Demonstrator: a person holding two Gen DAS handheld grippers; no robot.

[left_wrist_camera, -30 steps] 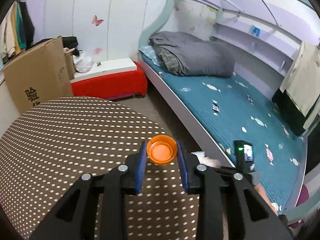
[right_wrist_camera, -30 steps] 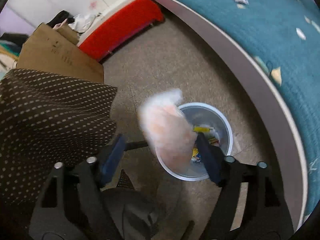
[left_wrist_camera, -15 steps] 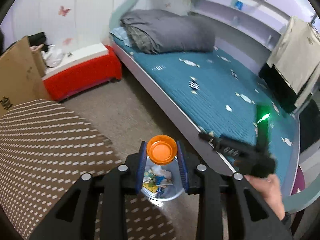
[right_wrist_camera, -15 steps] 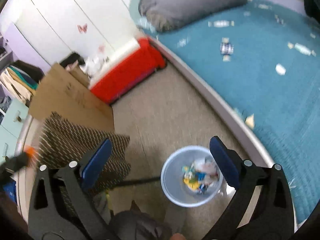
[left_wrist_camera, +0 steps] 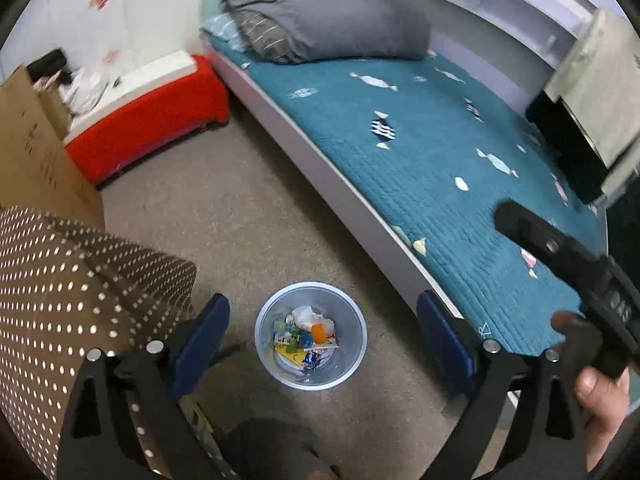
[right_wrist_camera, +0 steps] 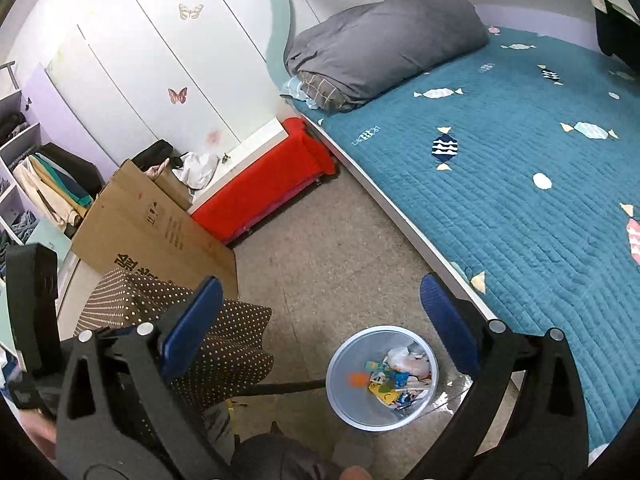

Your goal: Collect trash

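Observation:
A clear round trash bin (left_wrist_camera: 311, 336) stands on the floor below my left gripper (left_wrist_camera: 322, 334), which is open and empty right above it. Inside lie several wrappers, a white wad and an orange cap (left_wrist_camera: 319, 332). In the right wrist view the same bin (right_wrist_camera: 382, 376) sits low between my fingers, with the orange cap (right_wrist_camera: 356, 380) in it. My right gripper (right_wrist_camera: 320, 320) is open and empty, held higher above the floor. The right gripper's body (left_wrist_camera: 568, 264) shows at the right of the left wrist view, held by a hand.
A table with a brown dotted cloth (left_wrist_camera: 72, 300) is at the left, next to the bin. A bed with a teal quilt (left_wrist_camera: 420, 152) runs along the right. A red bench (left_wrist_camera: 152, 120) and a cardboard box (right_wrist_camera: 152, 228) stand at the back.
My left gripper swung from the table to above the bin, opened and dropped the orange cap in. My right gripper let its pale wad fall into the bin and rose.

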